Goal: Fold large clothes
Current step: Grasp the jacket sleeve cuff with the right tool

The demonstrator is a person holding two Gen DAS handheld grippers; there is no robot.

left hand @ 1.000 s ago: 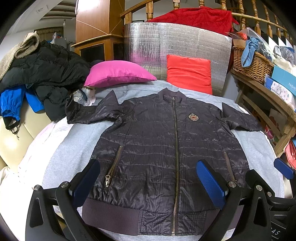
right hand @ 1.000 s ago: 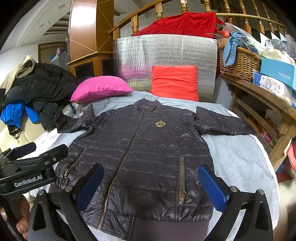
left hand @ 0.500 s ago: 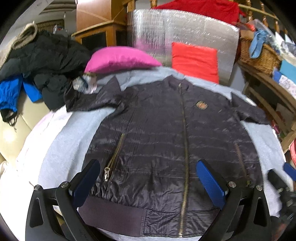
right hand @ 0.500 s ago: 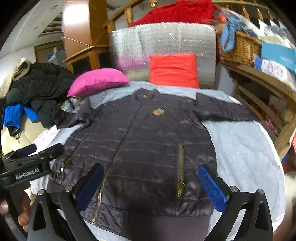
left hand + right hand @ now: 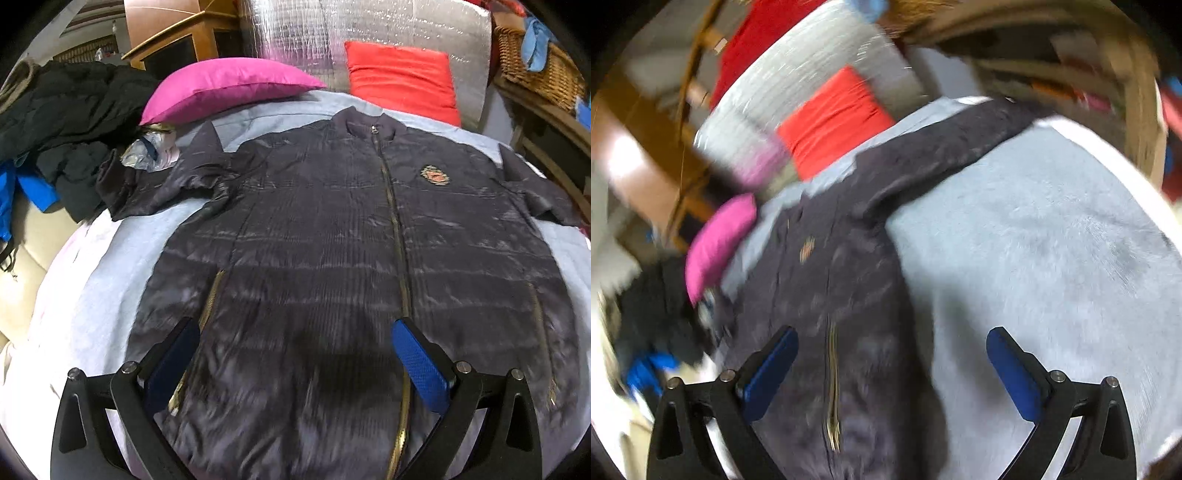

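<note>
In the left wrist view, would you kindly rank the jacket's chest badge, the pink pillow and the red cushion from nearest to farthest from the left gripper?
From the left gripper:
1. Chest badge, on the jacket, ahead and right.
2. Pink pillow, beyond the jacket's collar, to the left.
3. Red cushion, farthest back, against the silver mat.

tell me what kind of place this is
Probably a lived-in home, perhaps a bedroom: a jacket lies spread on a grey blanket, with pillows behind and a heap of clothes beside it.
</note>
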